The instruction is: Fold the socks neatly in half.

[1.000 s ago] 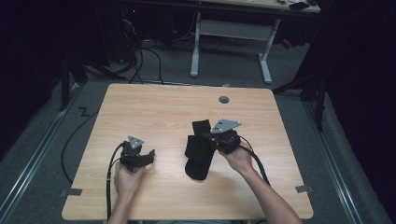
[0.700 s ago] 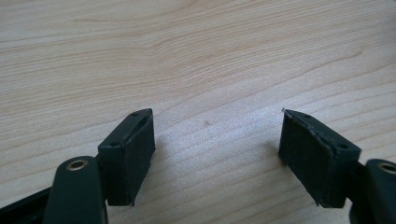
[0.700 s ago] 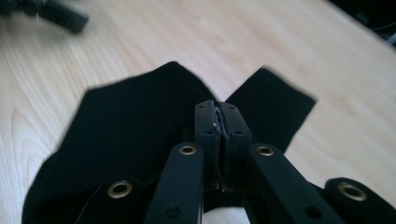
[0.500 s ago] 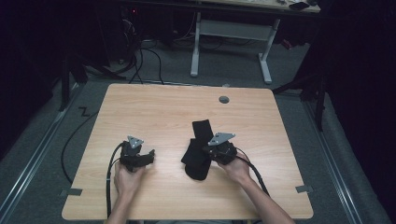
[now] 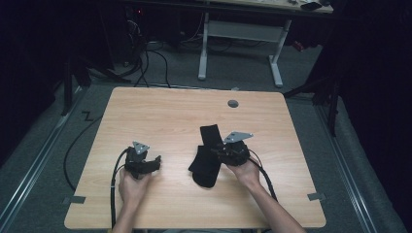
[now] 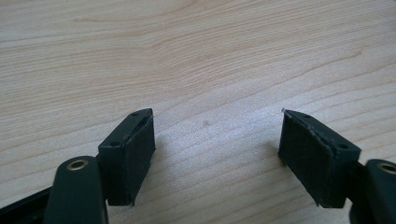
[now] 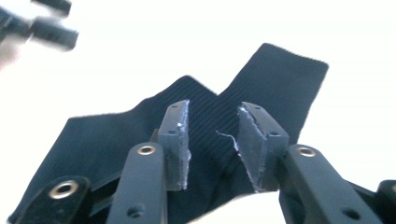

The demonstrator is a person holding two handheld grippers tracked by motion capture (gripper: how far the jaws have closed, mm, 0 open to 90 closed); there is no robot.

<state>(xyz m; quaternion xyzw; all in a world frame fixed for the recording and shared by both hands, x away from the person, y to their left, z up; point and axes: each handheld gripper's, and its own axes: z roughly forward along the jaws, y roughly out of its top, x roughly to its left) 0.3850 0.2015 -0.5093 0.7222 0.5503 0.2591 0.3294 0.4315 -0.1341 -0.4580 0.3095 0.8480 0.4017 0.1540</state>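
Right gripper (image 7: pixel 212 140): your jaws have just been opening, parted over the black sock (image 5: pixel 206 158); nothing gripped
Left gripper (image 6: pixel 217 154): gaping wide, empty, near the worktop's (image 5: pixel 160 111) front edge
Progress: sock laid down mid-worktop; straightening seemingly left

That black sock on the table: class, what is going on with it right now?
A person at a wooden table works a gripper in each hand. The right gripper is over the black sock, which lies folded on the table; its jaws have just been opening, with ribbed fabric between them but no longer pinched. The left gripper rests apart from the sock, jaws wide over bare wood.
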